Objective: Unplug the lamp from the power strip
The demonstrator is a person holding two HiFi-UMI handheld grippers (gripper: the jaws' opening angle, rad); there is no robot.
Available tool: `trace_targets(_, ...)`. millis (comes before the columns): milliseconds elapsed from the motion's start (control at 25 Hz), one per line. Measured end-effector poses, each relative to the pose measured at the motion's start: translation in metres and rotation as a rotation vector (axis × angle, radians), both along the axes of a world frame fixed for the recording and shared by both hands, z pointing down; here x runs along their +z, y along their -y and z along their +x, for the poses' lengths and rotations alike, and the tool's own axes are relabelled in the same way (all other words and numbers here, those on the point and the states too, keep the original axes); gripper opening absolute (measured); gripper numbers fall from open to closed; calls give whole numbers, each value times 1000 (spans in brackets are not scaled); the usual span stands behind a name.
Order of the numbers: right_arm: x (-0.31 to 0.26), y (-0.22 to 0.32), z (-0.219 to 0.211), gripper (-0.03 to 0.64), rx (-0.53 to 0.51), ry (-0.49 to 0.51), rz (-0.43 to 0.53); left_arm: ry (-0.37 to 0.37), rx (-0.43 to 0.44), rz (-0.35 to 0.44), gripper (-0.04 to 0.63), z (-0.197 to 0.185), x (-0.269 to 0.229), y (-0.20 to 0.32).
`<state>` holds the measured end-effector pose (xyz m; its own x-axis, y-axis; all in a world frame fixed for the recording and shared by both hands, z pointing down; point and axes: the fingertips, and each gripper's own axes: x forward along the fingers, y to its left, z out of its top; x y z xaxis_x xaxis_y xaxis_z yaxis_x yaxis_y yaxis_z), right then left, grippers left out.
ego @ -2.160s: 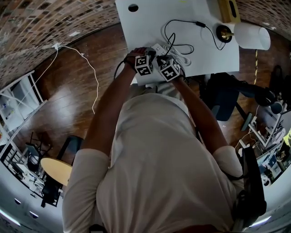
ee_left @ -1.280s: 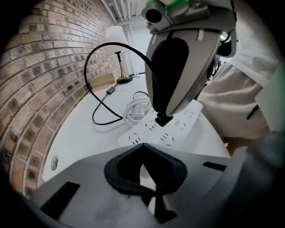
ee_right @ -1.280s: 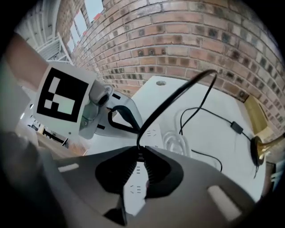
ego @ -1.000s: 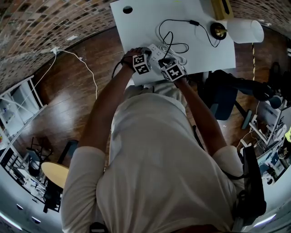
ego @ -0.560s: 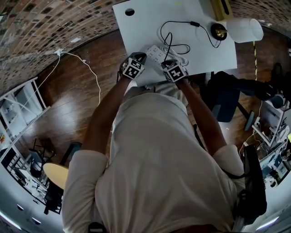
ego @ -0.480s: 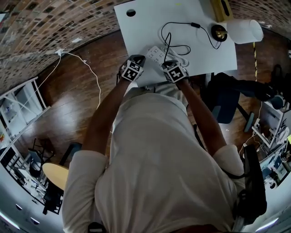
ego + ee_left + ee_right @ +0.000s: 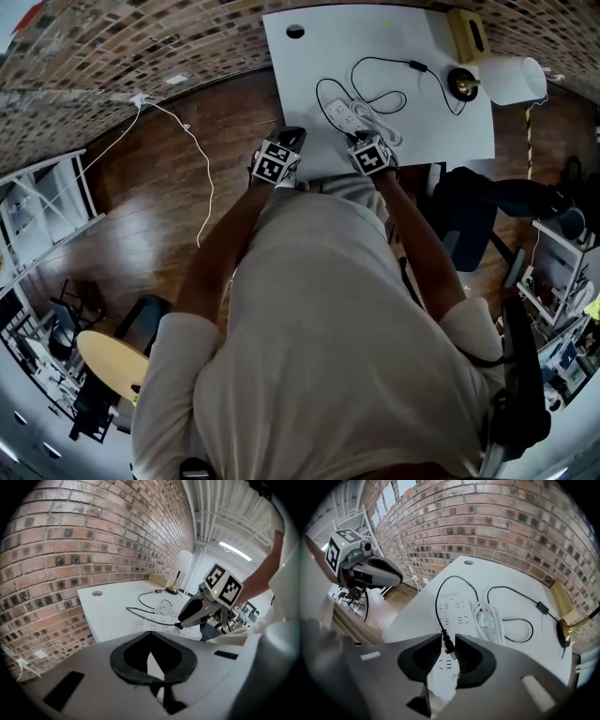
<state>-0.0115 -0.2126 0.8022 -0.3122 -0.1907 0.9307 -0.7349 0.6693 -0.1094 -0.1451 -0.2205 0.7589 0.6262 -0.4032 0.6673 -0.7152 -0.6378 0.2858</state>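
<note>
A white power strip point(image 7: 457, 612) lies on the white table point(image 7: 511, 578), next to its coiled white cord point(image 7: 490, 619). My right gripper point(image 7: 448, 639) is shut on the lamp's black plug point(image 7: 449, 648), which hangs free just above the strip with its prongs showing. The black cord point(image 7: 438, 597) runs from it in loops to the brass lamp base point(image 7: 563, 632). In the head view the lamp point(image 7: 511, 80) stands at the table's far right. My left gripper point(image 7: 149, 637) is shut and empty, off the table's near left edge, apart from the strip point(image 7: 171, 627).
A brick wall point(image 7: 497, 522) runs behind the table. There is a round cable hole point(image 7: 295, 32) at the table's far left corner. A white cable point(image 7: 192, 141) trails over the wooden floor on the left. A dark chair point(image 7: 473, 206) stands to the right.
Both grippers were at the strip. My left one has let go and drawn back left off the table; the right has pulled back with the plug, out of the strip.
</note>
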Motion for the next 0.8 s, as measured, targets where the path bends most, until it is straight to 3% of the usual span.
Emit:
trace_targets(280,-26,-16,1,121,77,47,86,-139,-52,21,-6,-12,-29,-6)
trace_targets(480,-38,-35,19,121,156,64,116,-234,-71,-14,-6,-6,-37,-20)
trace_targets(680,-58,-49,31,121,309,245,127,-307,-120,3,-6,-5,-49,-29)
trace_targets(800,-74,-56,34,121,316,333,158,-310,-148,48,-6,-7,-63,-33)
